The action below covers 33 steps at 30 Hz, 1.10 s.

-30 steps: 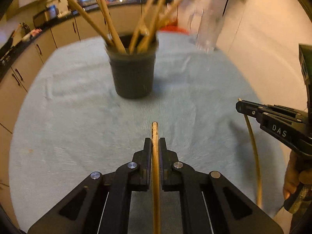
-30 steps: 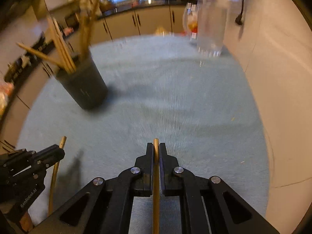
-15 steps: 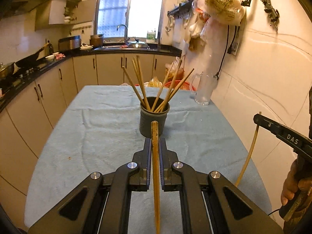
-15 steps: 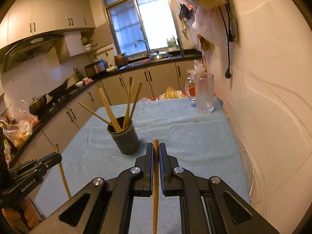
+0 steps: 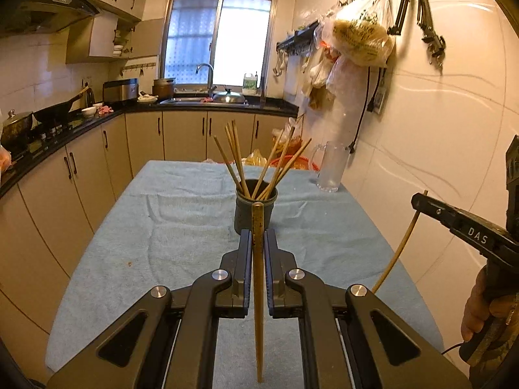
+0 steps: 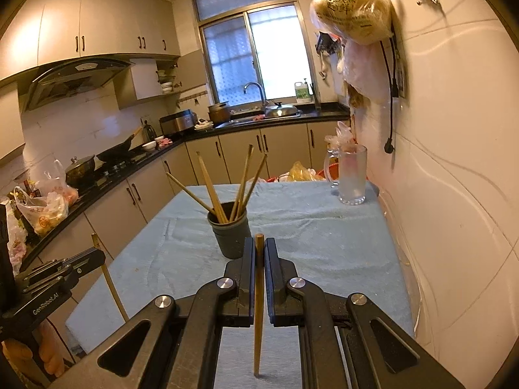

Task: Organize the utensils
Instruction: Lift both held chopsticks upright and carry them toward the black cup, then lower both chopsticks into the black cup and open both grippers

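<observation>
Both claws are shut tight on a chopstick each. Left gripper (image 5: 258,243) pinches one chopstick (image 5: 258,291), and right gripper (image 6: 259,249) pinches another chopstick (image 6: 259,298). Each stick hangs thin end down over the blue cloth (image 5: 162,227). The dark cup (image 5: 255,209) with more sticks stands ahead on the table.

To do this well, I think each stick should go over the cup's mouth, thin end first, one at a time, so they don't bump.

The left view shows a person's hand (image 5: 486,317). The right view shows the bags (image 6: 42,207) on the counter.
</observation>
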Each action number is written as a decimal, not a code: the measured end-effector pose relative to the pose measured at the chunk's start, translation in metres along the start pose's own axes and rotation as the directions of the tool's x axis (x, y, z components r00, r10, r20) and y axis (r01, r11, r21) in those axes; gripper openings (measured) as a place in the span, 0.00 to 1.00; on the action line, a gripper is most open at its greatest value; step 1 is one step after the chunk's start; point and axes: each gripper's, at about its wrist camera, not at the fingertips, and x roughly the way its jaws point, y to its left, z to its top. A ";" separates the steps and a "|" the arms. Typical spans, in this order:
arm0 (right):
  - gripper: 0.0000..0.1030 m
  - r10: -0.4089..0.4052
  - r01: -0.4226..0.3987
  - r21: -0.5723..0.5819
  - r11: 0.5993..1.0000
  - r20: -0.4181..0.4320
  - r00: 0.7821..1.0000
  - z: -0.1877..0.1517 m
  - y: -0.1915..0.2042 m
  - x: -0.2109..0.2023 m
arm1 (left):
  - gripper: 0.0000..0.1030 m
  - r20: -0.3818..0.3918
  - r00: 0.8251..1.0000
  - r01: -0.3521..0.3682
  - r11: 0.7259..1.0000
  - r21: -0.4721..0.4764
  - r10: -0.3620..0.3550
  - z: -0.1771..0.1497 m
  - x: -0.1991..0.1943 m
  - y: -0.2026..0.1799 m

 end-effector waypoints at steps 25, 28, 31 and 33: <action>0.06 0.054 -0.053 -0.015 0.998 0.066 0.996 0.075 0.018 0.035 | 0.06 0.121 0.993 0.012 1.000 -0.025 -0.009 0.108 0.018 0.015; 0.06 0.057 -0.057 -0.007 0.998 0.085 0.995 0.092 0.019 0.045 | 0.06 0.153 0.988 0.002 1.000 -0.027 0.002 0.127 0.025 0.015; 0.06 0.055 -0.056 0.007 0.998 0.111 0.992 0.110 0.019 0.057 | 0.06 0.164 0.986 0.014 0.999 -0.041 -0.007 0.146 0.037 0.016; 0.06 0.055 -0.058 0.018 0.998 0.129 0.990 0.122 0.018 0.065 | 0.06 0.168 0.986 0.014 0.999 -0.051 -0.005 0.157 0.049 0.015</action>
